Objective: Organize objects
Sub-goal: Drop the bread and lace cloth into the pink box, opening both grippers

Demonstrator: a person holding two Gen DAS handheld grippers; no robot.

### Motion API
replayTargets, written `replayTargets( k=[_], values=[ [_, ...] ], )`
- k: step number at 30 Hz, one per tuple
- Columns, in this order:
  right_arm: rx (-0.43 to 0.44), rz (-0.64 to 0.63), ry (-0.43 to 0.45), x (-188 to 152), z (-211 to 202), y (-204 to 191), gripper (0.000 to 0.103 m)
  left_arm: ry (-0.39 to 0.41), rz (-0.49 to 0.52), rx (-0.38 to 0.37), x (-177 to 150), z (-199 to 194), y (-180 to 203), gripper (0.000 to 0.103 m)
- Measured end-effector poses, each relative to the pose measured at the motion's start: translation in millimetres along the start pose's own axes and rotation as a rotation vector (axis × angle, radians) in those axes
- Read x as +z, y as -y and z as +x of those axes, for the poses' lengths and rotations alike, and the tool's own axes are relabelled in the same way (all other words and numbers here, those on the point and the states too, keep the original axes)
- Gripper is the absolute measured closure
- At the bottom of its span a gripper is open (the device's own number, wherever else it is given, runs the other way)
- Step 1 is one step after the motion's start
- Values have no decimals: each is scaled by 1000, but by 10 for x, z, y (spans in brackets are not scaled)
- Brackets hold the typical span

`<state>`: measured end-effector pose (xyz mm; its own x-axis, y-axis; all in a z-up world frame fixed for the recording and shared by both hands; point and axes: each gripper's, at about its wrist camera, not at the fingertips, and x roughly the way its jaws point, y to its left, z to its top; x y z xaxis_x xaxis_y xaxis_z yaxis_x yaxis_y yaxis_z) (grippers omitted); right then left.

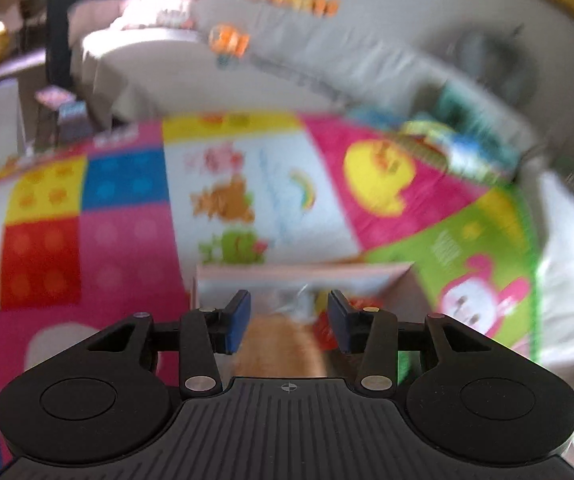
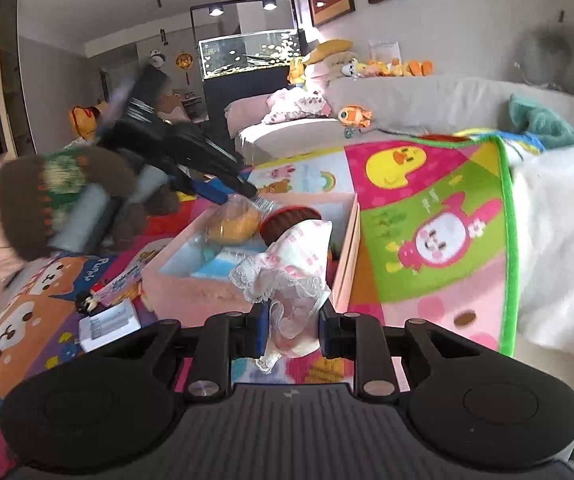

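- Right hand-held gripper (image 2: 290,330) pinches a lace-trimmed doll dress (image 2: 291,276) above the pink box's near wall (image 2: 191,294).
- Left hand-held gripper (image 1: 289,322), pads apart around a wrapped bun (image 2: 233,222), tips over the box's far rim.
- Play mat (image 2: 439,216) lies open to the right.

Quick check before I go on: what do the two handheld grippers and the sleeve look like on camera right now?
Both the left gripper and right gripper are matte black, with a ribbed body, two round side discs, silver pivot pins and blue pads. The sleeve behind the left one is brown with a green patterned band. No cables show.
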<state>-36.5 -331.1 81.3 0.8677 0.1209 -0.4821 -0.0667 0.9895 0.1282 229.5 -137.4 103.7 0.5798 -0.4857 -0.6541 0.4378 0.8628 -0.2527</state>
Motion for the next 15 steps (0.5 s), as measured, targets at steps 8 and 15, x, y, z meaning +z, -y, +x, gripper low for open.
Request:
replayTargets(
  k=[8,15],
  values=[
    [49,46,-16,556,550,-131,80,205,2,-88,-457,-917,-300,57],
    [-32,28,-126,744,1115,-411,38,180,-16,-112,-1270,-1290,-785,57]
  ],
)
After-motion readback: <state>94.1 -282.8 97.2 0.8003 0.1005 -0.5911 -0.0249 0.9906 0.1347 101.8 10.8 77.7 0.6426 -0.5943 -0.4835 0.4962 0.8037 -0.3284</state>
